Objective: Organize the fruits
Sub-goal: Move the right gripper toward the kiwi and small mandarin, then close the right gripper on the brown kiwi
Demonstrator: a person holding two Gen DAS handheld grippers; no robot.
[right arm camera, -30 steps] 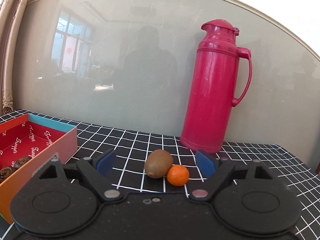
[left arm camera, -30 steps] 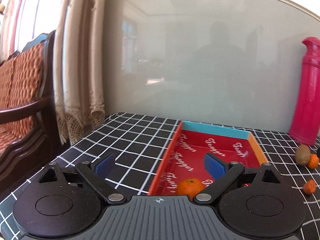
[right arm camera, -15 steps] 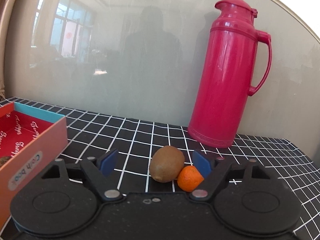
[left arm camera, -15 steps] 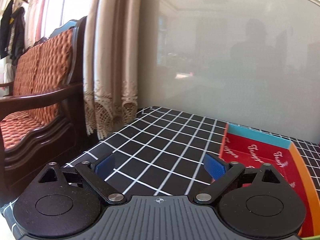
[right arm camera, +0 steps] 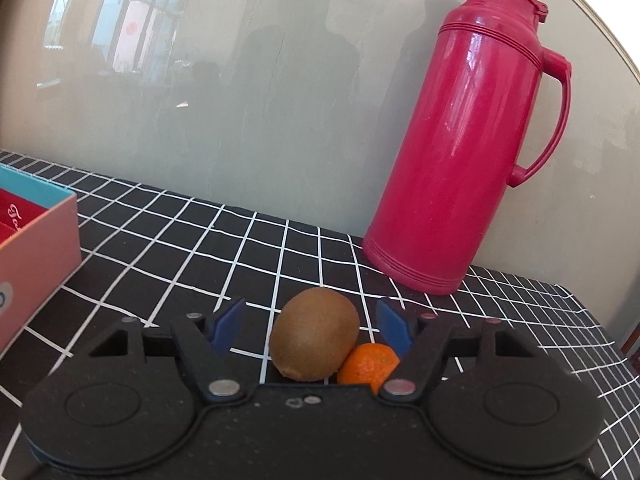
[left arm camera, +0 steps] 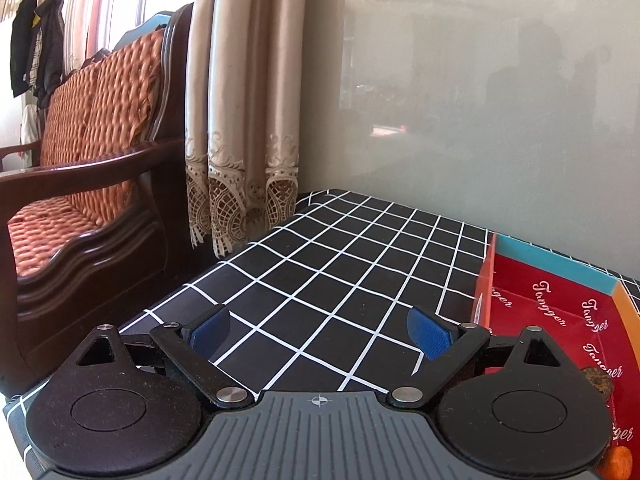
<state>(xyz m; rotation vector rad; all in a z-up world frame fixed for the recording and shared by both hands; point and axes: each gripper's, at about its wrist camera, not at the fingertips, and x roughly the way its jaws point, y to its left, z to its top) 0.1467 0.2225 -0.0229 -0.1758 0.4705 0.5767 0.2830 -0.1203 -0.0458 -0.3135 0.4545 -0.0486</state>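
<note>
So the right gripper (right arm camera: 310,322) sits low in the frame with the fuzzy brown oval kiwi (right arm camera: 314,340) between its blue pads, jaws have just been closing but the pads aren't touching it. A small orange mandarin (right arm camera: 368,364) rests against the kiwi's right side, by the right pad. Tall red plastic thermos jug (right arm camera: 466,136) stands upper right on the black white-gridded worktop (right arm camera: 180,240). Left gripper (left arm camera: 318,330) is spread wide over bare cloth, red cardboard box (left arm camera: 560,312) at the right edge
</note>
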